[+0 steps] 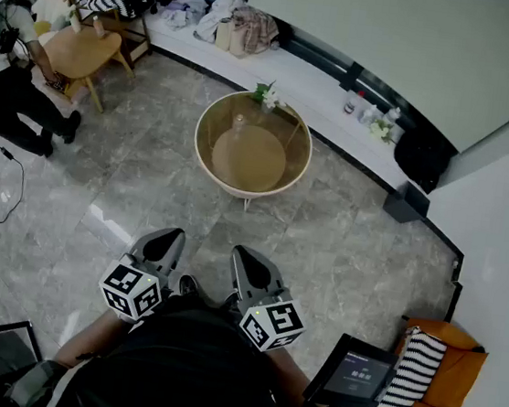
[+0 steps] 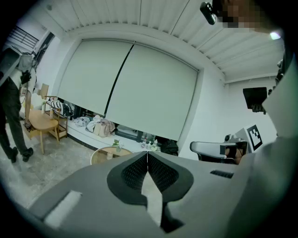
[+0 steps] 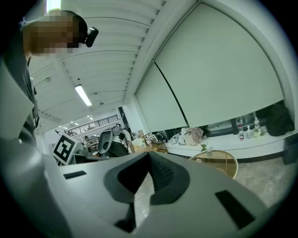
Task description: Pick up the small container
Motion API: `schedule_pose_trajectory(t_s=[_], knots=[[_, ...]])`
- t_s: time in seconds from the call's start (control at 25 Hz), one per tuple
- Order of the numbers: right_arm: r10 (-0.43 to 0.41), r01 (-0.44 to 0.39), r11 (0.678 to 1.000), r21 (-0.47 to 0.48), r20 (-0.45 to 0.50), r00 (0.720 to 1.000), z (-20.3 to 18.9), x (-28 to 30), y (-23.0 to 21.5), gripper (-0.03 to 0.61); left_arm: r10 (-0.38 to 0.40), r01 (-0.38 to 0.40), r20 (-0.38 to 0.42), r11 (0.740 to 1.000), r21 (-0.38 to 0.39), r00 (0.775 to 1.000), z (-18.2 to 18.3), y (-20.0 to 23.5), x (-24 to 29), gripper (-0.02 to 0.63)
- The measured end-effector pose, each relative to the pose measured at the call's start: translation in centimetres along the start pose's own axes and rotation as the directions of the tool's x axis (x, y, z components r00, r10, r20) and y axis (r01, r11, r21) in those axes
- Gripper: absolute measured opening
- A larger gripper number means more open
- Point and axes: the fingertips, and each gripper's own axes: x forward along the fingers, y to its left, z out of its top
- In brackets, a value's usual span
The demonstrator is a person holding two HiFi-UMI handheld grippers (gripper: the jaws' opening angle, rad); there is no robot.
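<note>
A small pale container [image 1: 239,122] stands on the round wooden-rimmed table [image 1: 207,157] across the grey stone floor, with a little flower sprig [image 1: 268,95] at the table's far rim. Both grippers are held close to my body, well short of the table. My left gripper [image 1: 173,234] is shut with nothing in it; its dark pads [image 2: 135,173] meet at the tip. My right gripper [image 1: 245,253] is beside it, also shut and empty. The table shows small beyond the left gripper [image 2: 147,153] and to the right of the right gripper [image 3: 149,154].
A wooden chair [image 1: 80,52] and a person in dark clothes [image 1: 19,95] are at the far left. A white ledge [image 1: 298,74] with bags, bottles and a black bag [image 1: 422,154] runs along the wall. An orange seat with a striped cushion [image 1: 416,384] is near right.
</note>
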Motion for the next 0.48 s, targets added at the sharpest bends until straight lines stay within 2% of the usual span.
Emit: schedule_pose_trajectory(t_s=[0.48], knots=[[-0.001, 0.001, 1.0, 0.0, 0.002, 1.0, 0.03, 0.02, 0.13, 0.005, 0.005, -0.005, -0.003, 1.0, -0.005, 1.0, 0.09, 0.21, 0.06, 0.003]])
